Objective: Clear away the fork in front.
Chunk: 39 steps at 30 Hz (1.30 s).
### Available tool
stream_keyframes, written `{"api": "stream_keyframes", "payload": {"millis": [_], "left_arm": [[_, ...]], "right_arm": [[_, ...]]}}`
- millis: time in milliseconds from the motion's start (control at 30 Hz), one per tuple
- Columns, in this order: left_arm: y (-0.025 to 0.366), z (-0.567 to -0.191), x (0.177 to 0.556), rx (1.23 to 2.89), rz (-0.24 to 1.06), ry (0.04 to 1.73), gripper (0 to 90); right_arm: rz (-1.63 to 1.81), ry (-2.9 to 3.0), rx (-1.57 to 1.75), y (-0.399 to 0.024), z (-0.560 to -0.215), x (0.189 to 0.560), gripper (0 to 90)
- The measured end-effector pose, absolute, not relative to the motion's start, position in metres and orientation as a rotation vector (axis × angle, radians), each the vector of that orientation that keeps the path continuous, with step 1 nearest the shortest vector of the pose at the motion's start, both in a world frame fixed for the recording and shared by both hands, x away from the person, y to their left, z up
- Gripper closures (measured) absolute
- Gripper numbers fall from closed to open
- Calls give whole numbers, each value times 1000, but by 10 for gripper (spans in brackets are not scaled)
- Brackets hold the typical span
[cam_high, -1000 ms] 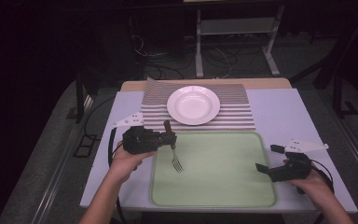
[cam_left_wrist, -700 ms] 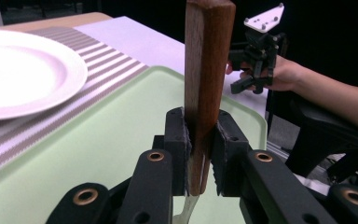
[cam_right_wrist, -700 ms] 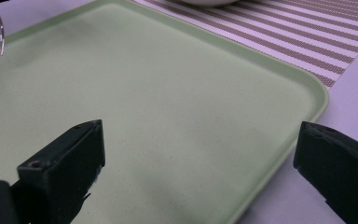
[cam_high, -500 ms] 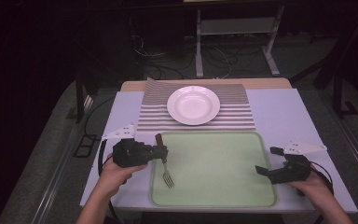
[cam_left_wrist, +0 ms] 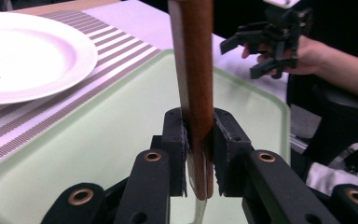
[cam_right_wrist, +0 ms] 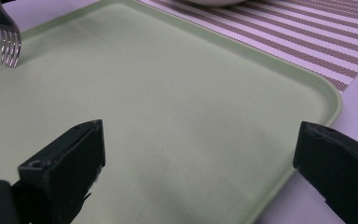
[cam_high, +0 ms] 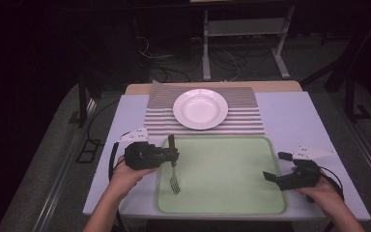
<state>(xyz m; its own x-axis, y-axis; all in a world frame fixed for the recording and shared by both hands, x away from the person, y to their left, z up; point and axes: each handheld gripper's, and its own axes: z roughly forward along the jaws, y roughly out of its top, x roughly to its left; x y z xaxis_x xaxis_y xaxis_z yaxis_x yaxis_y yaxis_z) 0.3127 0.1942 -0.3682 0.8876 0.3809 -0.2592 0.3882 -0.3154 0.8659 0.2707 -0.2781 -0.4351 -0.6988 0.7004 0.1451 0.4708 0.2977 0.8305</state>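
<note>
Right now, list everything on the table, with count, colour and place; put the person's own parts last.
table: one, pale lilac top, under everything.
placemat: one, brown-and-white striped, far middle of the table.
plate: one, white, empty, on the placemat.
tray: one, pale green, near middle, in front of the placemat.
fork: one, brown wooden handle and silver prongs, over the tray's left edge.
left gripper: one, black, shut on the fork's handle.
right gripper: one, black, open, at the tray's right edge.
hands: two, one behind each gripper.

Fork [cam_high: 173, 166] (left claw [cam_high: 175, 155]) nearer tray's left rim [cam_high: 160, 181]
</note>
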Motion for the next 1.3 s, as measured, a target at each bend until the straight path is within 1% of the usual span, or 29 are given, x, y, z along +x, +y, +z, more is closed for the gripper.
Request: {"api": "stream_keyframes", "payload": {"millis": [200, 367, 667, 833, 967, 1300], "left_arm": [[180, -377, 331, 1976, -10, 570, 741], [170, -390, 346, 1996, -19, 612, 722], [168, -410, 348, 2031, -53, 660, 682], [171, -420, 349, 2032, -69, 726, 667], [170, -425, 349, 2044, -69, 746, 666], [161, -438, 350, 2140, -80, 779, 685]], "right_arm": [[1360, 2312, 1077, -278, -435, 270, 23], [1361, 2305, 1084, -280, -435, 270, 24], [1343, 2321, 1066, -277, -436, 270, 24], [1325, 2329, 1055, -277, -436, 270, 25], [1321, 2332, 1055, -276, -436, 270, 25], [1301, 2341, 1044, -276, -438, 270, 25]]}}
